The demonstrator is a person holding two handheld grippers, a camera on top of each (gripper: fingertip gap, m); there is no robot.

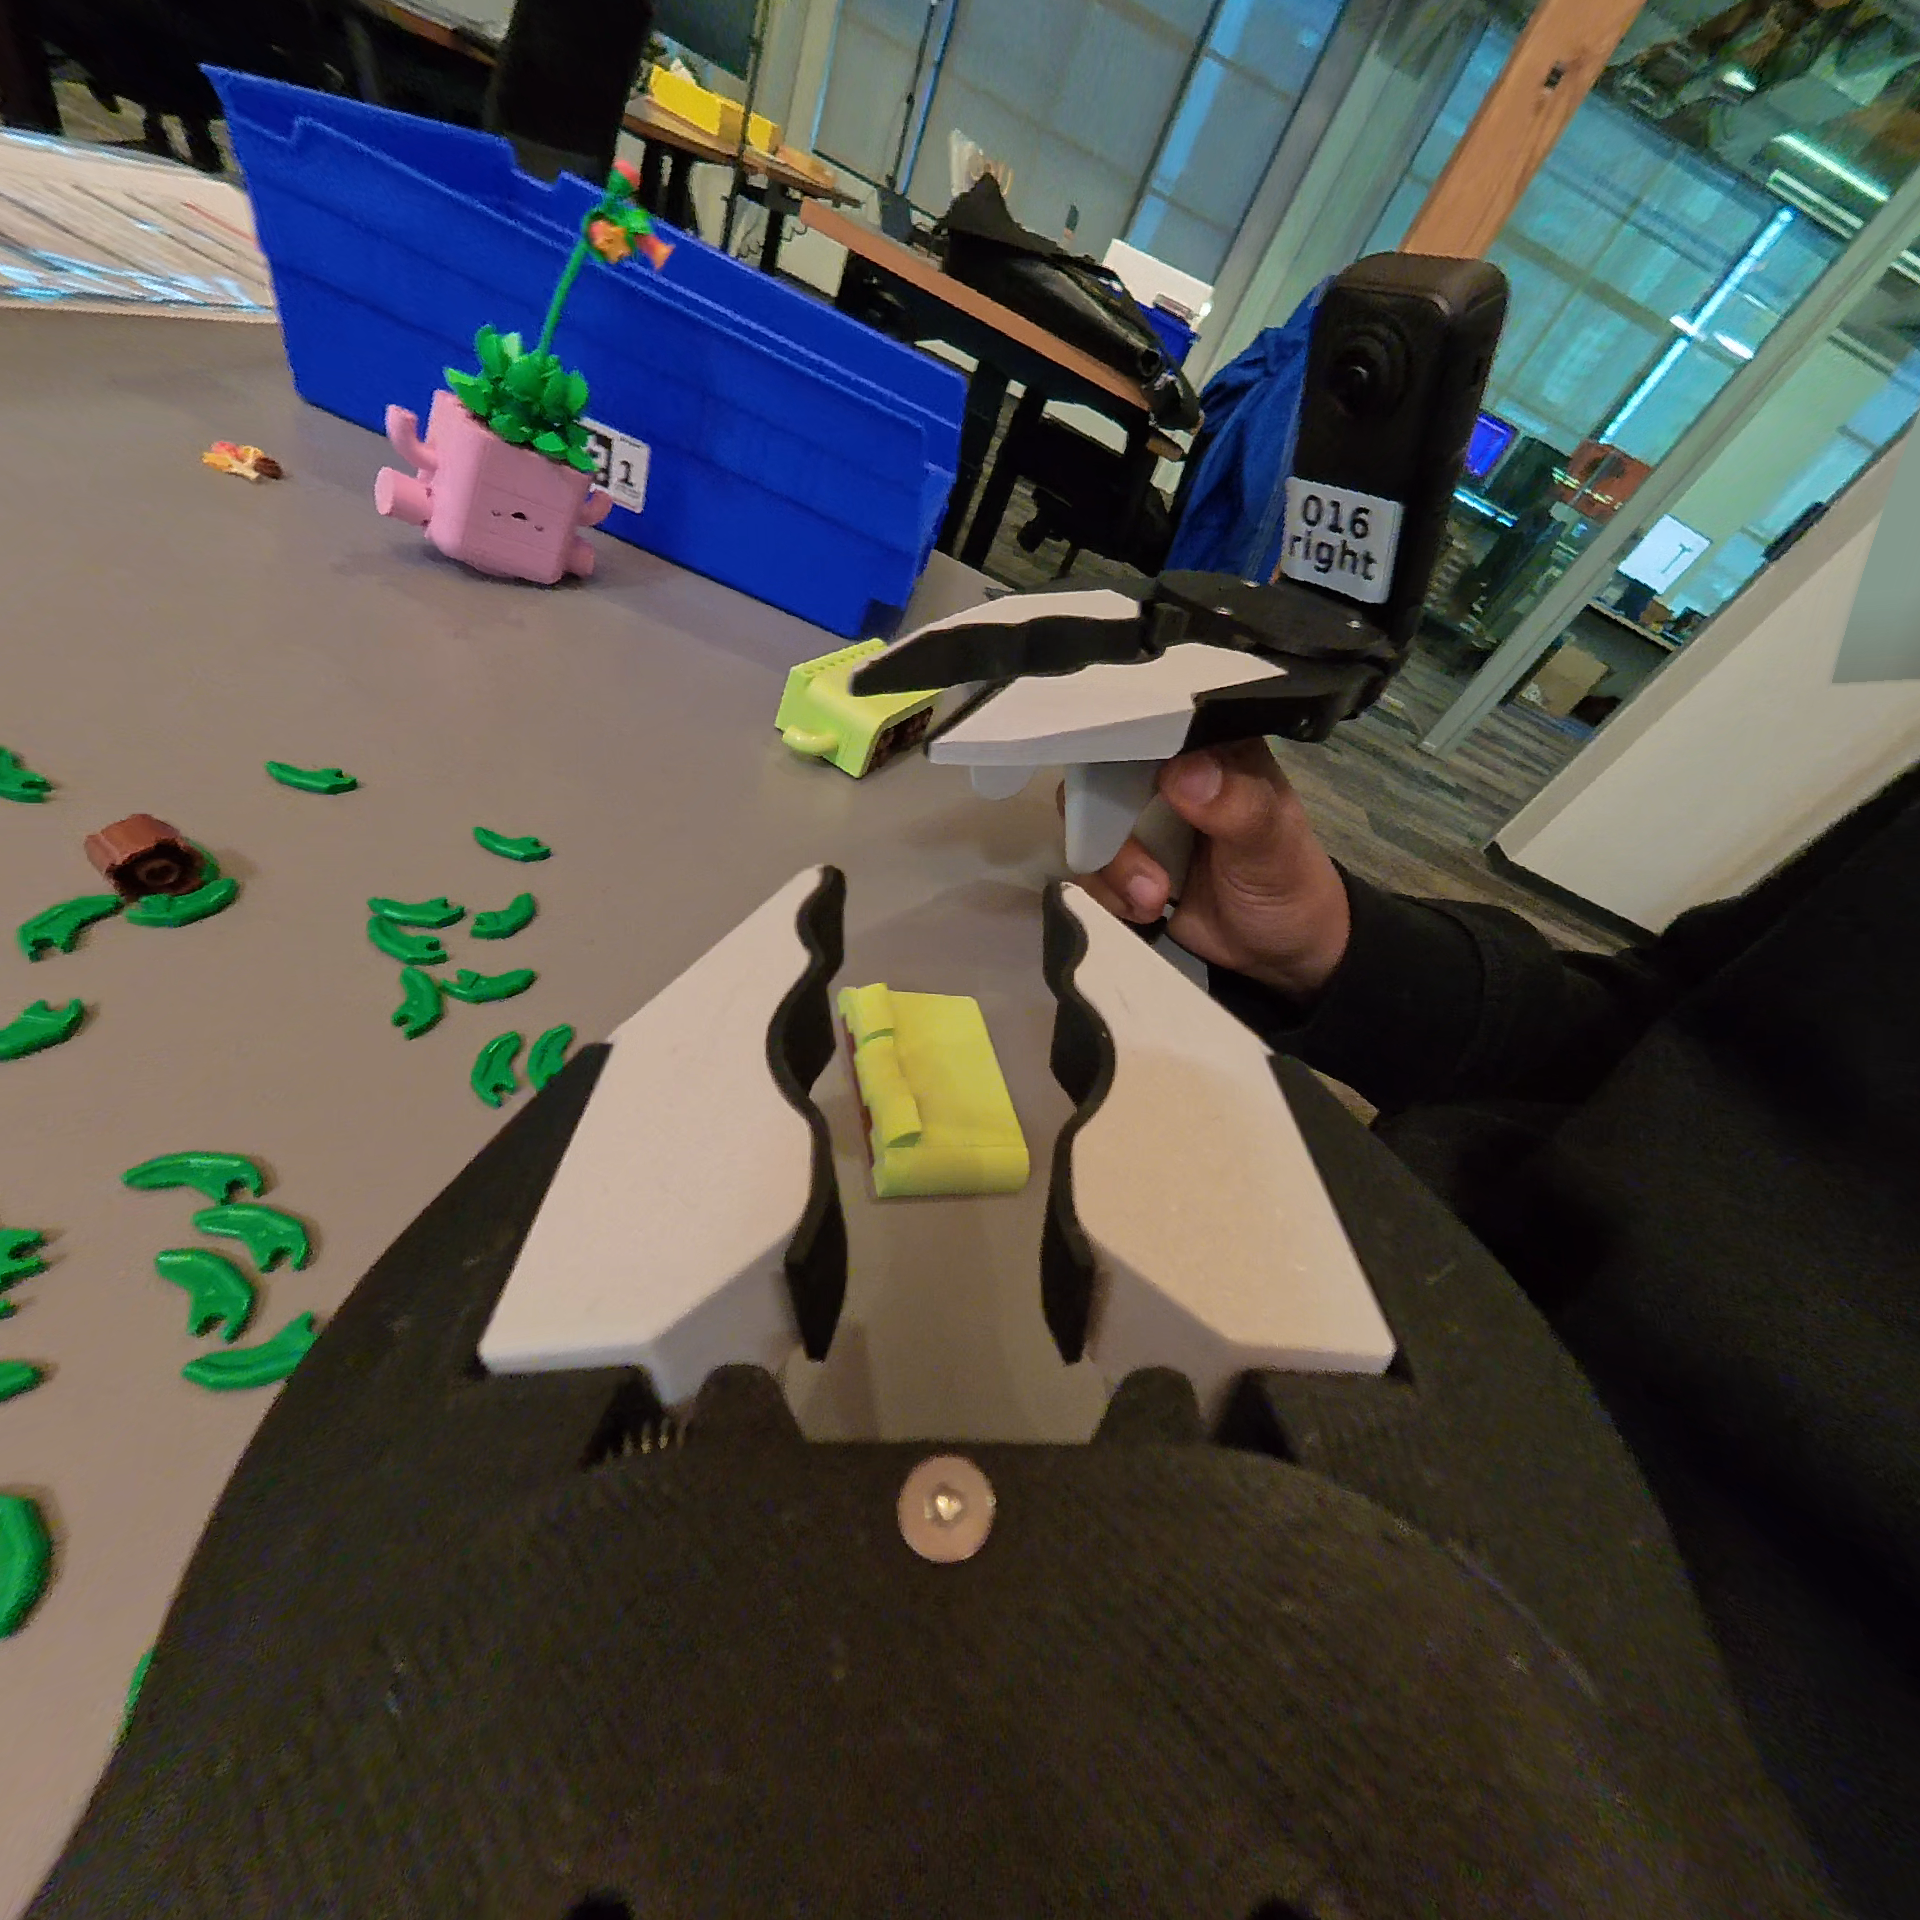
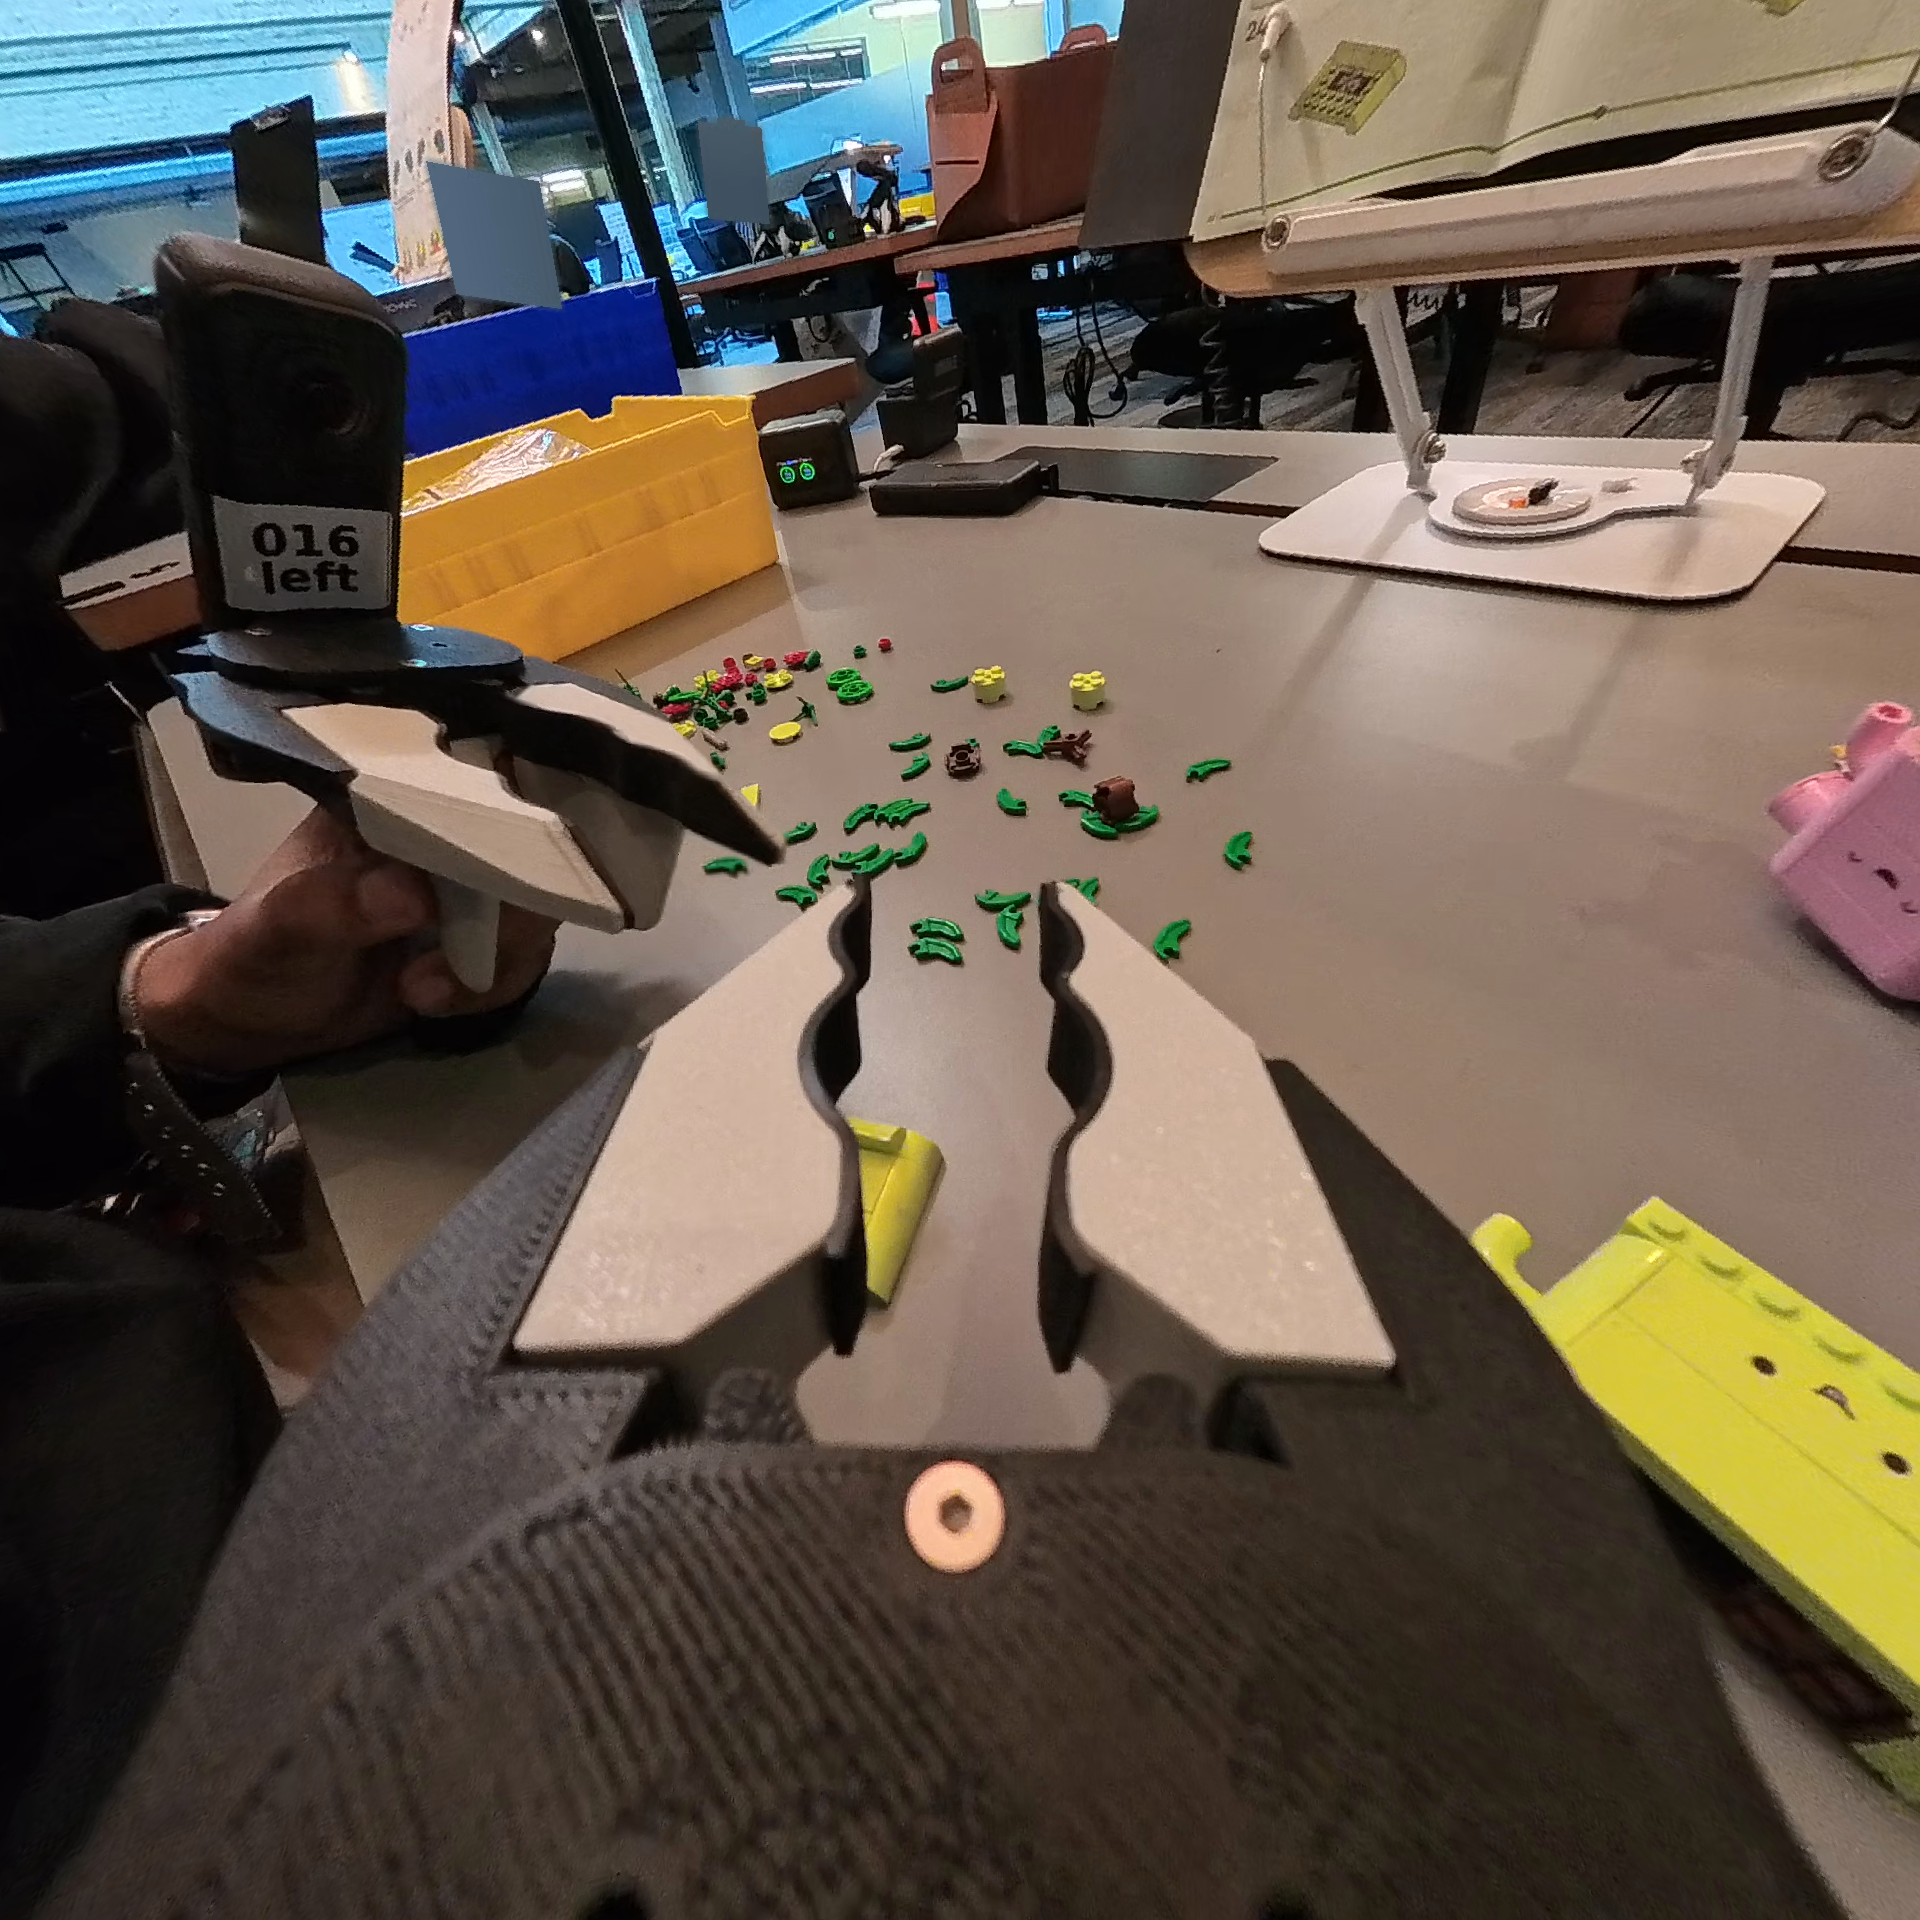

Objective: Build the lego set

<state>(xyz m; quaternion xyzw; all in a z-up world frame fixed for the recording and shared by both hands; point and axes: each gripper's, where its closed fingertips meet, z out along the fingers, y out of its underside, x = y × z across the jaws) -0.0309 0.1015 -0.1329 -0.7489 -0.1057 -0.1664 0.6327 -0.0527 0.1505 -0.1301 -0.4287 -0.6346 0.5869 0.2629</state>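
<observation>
Lime lego panel [image 1: 940,1096] flat on grey table [image 1: 623,665]

Two grippers: left gripper [image 1: 940,894], right gripper [image 2: 954,904]. Two lime blocks [image 1: 940,1091]. One pink pot [image 1: 499,488]. Two bins: blue bin [image 1: 623,343], yellow bin [image 2: 592,520]. Green leaves [image 2: 935,940]: dozens, uncountable.

Printed matter in the scene. A white label [image 1: 1340,540] with black characters in two lines is stuck on the black camera housing above the right tool [image 1: 899,715]. A matching white label [image 2: 307,561] sits on the camera housing of the left tool [image 2: 707,883]. A white tag [image 1: 623,473] with a black coded pattern and a character is fixed to the side of the blue bin [image 1: 727,395] on the counter [image 1: 416,675]. An open instruction booklet [image 2: 1558,83] rests on a white stand; its print is too small to read. A small black device [image 2: 805,473] shows green lit symbols, also unreadable.
</observation>
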